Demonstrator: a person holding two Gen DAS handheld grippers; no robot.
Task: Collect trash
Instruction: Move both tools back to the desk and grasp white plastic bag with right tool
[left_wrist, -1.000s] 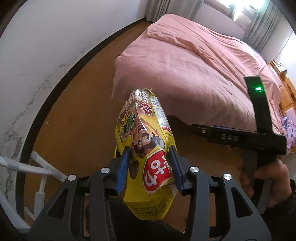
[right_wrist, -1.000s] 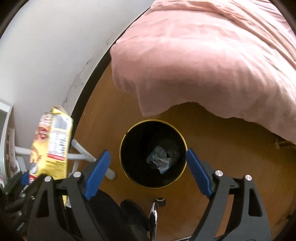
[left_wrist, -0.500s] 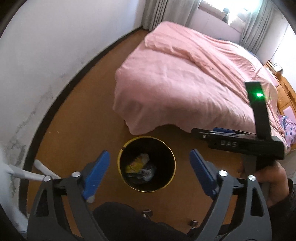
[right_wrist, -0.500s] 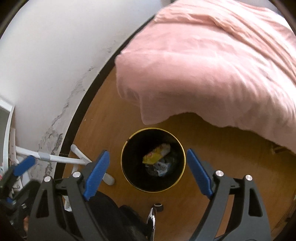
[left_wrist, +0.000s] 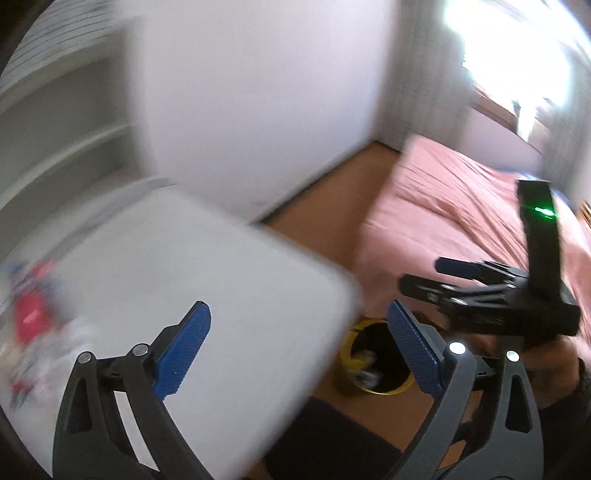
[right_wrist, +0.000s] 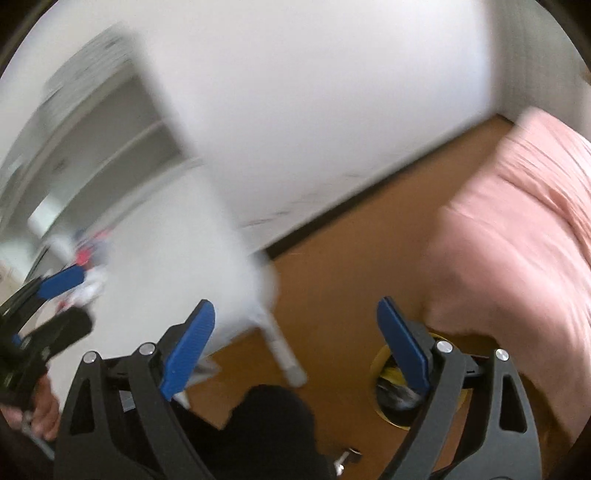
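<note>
Swinging toward the white table (left_wrist: 229, 295), both the left gripper (left_wrist: 299, 347) and right gripper (right_wrist: 295, 339) gape wide and empty, jaws having just opened further. Blurred wrappers (left_wrist: 33, 332) lie at its far side (the bin (left_wrist: 369, 365) already holds some); next comes reaching for those.

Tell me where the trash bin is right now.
The trash bin stands on the wooden floor at the foot of the pink bed, just right of the white table in the left wrist view, with wrappers inside.
</note>
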